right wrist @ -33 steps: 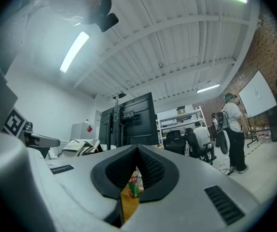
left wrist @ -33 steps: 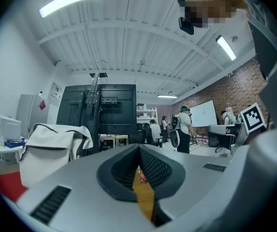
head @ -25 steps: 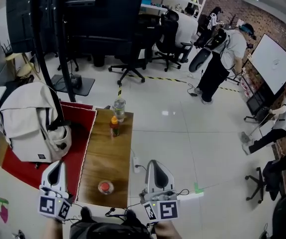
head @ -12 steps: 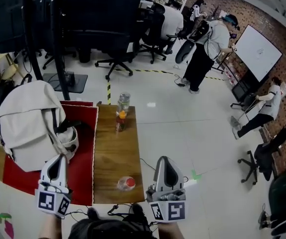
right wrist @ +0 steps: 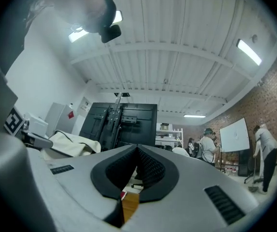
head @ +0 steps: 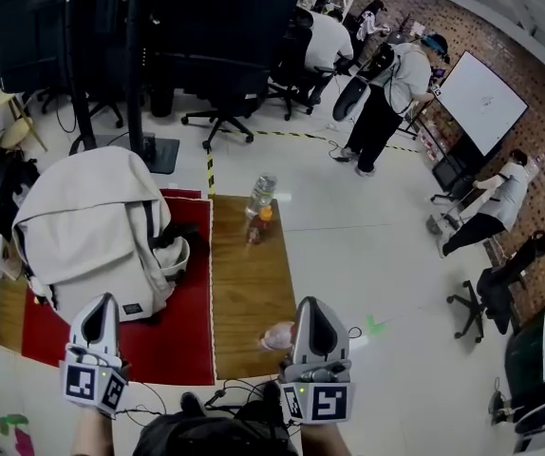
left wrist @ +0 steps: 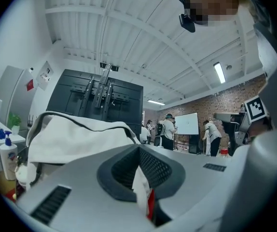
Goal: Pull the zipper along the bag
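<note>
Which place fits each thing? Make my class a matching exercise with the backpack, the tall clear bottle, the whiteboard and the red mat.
Things:
1. backpack
2. tall clear bottle
3. whiteboard
4. red mat

Places:
A. at the far end of the wooden table
B. by the brick wall, on the right of the head view
C. on the red mat
D. flat along the wooden table's left edge

Pairs: 1-C, 2-A, 3-B, 4-D.
</note>
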Available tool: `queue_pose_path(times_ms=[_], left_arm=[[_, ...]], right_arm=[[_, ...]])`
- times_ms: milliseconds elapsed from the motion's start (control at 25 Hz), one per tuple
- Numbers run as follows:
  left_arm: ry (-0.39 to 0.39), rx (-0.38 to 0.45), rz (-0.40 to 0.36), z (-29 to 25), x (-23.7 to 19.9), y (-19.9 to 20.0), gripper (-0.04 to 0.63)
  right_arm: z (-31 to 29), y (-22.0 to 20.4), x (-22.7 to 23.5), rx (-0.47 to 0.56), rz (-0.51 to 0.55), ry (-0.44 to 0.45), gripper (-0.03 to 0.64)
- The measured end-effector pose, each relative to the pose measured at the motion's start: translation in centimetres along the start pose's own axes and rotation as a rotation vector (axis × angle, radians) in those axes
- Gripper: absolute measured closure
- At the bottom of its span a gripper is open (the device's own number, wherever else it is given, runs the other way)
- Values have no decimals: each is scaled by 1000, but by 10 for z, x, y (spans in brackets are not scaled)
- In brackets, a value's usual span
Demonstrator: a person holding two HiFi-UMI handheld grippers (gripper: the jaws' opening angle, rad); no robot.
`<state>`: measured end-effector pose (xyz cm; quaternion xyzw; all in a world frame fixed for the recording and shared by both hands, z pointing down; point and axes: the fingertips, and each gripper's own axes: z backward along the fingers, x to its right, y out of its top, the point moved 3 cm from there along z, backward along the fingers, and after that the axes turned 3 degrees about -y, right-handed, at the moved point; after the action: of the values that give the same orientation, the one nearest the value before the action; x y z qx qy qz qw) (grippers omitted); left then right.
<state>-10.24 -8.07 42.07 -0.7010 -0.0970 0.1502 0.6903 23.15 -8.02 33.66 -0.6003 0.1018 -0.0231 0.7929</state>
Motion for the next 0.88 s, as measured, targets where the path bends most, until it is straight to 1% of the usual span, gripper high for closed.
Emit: queue_pose_path(times_ms=[80,200,320,440,680,800,880], left_arm=[[-16,-3,-3,6,-5,2,566],[-38,4,-3,11,-6,6,566],[-58,12,2,11,0,9,566],[-70,11,0,5,7,9,566],[-82,10,-4,-11,27,11,566],[-78,-3,-7,-16,38,11,566],[-64,-14,-16,-19,46,12,566]], right_arm=[[0,8,-21,16,32,14,607],[0,16,-45,37,45,30,606],[0,18,-63,43,14,69,606],[-1,12,-79,21,-29,124,607],[-4,2,-64,26,-94,134,607],[-5,-2,-62,36,-144,178,606],[-7,-5,-60,20,-180,207,606]])
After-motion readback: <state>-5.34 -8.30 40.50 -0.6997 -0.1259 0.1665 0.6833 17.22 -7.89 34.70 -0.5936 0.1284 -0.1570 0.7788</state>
